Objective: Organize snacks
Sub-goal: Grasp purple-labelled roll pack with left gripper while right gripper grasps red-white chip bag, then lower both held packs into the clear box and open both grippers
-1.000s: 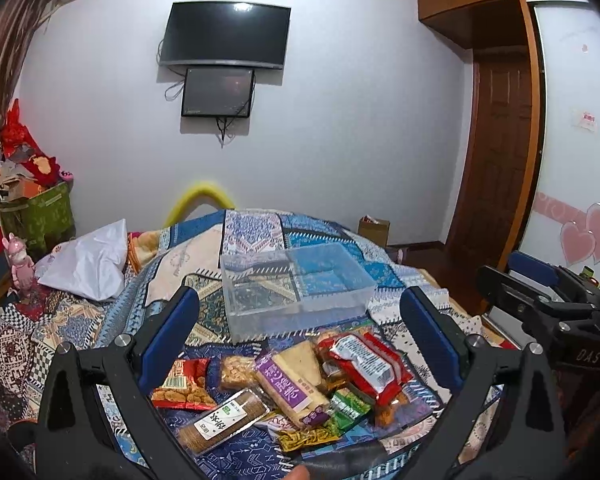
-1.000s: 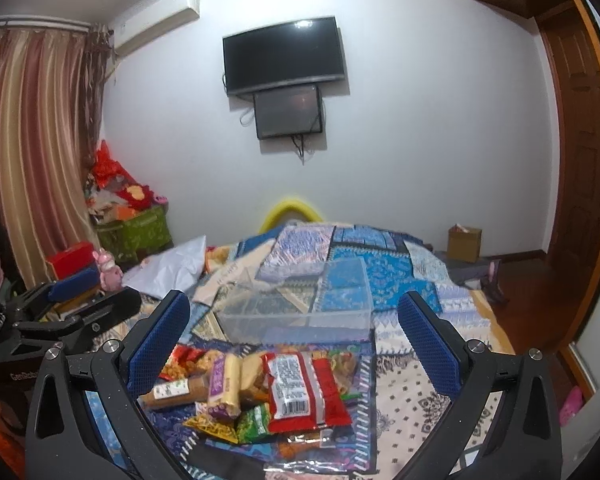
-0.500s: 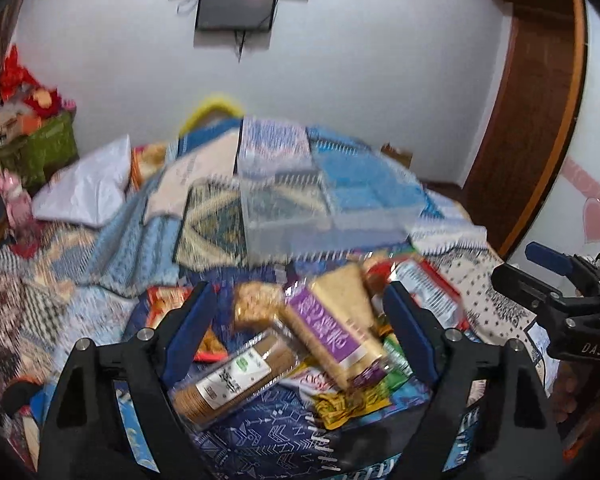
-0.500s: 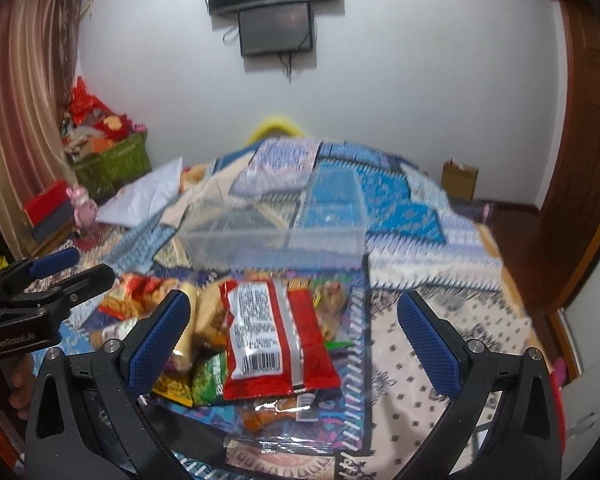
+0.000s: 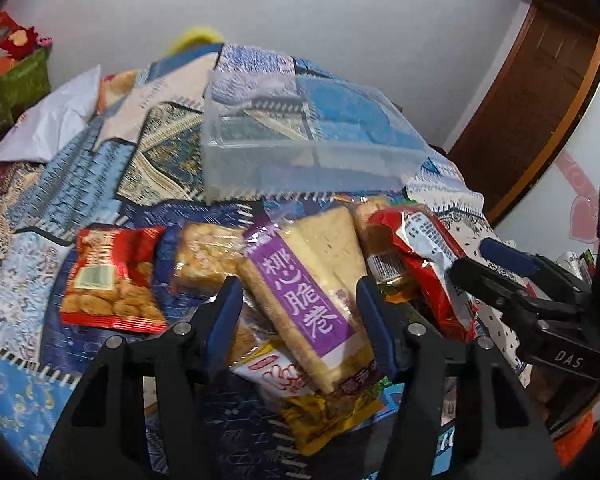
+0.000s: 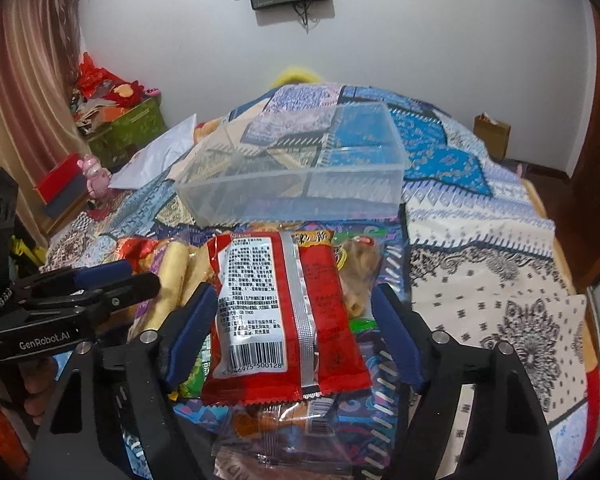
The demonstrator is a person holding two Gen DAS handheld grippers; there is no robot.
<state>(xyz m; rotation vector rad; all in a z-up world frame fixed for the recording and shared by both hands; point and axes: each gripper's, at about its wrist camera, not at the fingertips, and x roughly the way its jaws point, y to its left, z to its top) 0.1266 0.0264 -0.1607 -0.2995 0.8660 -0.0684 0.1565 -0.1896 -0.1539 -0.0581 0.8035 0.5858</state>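
Left gripper [image 5: 300,312]: low centre of the left view, jaws spread wide on either side of the purple pack [image 5: 306,300]; nothing pinched yet, no clear pad contact. It has dropped and pushed forward since a second ago, when it hung back from the pile.

Right gripper [image 6: 290,332]: low centre of the right view, jaws also wide, straddling the red pack [image 6: 284,312]. It too has come down close; earlier the whole room was in view, now the pile fills the lower frame.

Purple pack: lies tilted across other snacks, its label running toward the lower right of the left view.

Red pack: back side up, barcode toward the camera, on top of the heap.

Other snacks: a red nut bag [image 5: 112,280] at centre left of the left view, a pale cracker bag [image 5: 204,256] beside it, a yellow wrapper [image 5: 324,412] under the purple pack.

Bin [image 6: 296,168]: clear, empty as far as I can see, upper centre in both views, just beyond the pile on the quilt [image 6: 480,280].

What it means: both hands look lined up for a first pick. Nothing is sorted yet; closing on a pack and carrying it to the bin seems next.
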